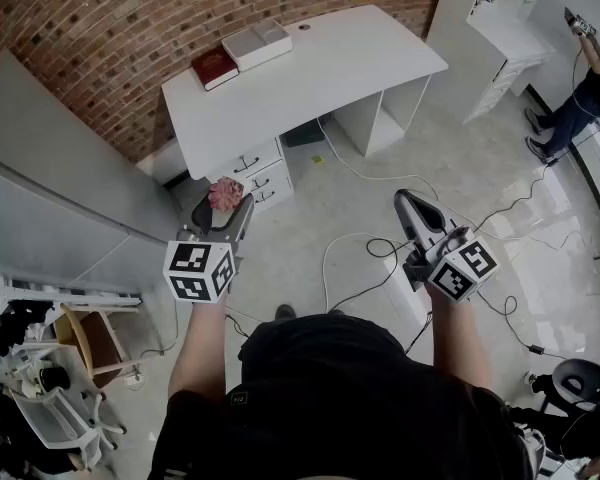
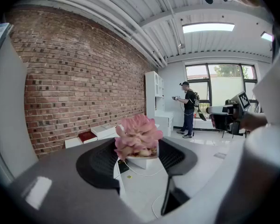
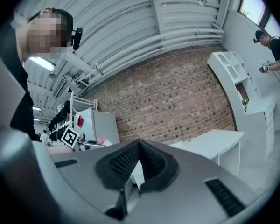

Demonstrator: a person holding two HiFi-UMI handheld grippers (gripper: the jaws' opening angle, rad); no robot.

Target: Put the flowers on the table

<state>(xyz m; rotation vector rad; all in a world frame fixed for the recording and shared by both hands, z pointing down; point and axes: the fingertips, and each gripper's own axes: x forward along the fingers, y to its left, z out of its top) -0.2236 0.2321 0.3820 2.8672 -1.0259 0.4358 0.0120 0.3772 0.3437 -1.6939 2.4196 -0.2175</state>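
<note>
A small white pot of pink flowers (image 1: 224, 193) hangs above the floor between the jaws of my left gripper (image 1: 226, 206), which is shut on the pot. In the left gripper view the flowers (image 2: 137, 135) sit between the black pads (image 2: 99, 164), with the gripper (image 2: 139, 161) gripping the pot's sides. The white table (image 1: 310, 68) stands ahead, beyond the flowers, against the brick wall. My right gripper (image 1: 407, 201) is held off to the right, jaws shut and empty, as the right gripper view (image 3: 140, 148) also shows.
On the table's left end lie a red book (image 1: 214, 67) and a white box (image 1: 257, 44). White drawers (image 1: 255, 173) stand under it. Cables (image 1: 380, 258) trail over the floor. A grey cabinet (image 1: 50, 168) is at left. Another person (image 1: 580, 98) stands far right.
</note>
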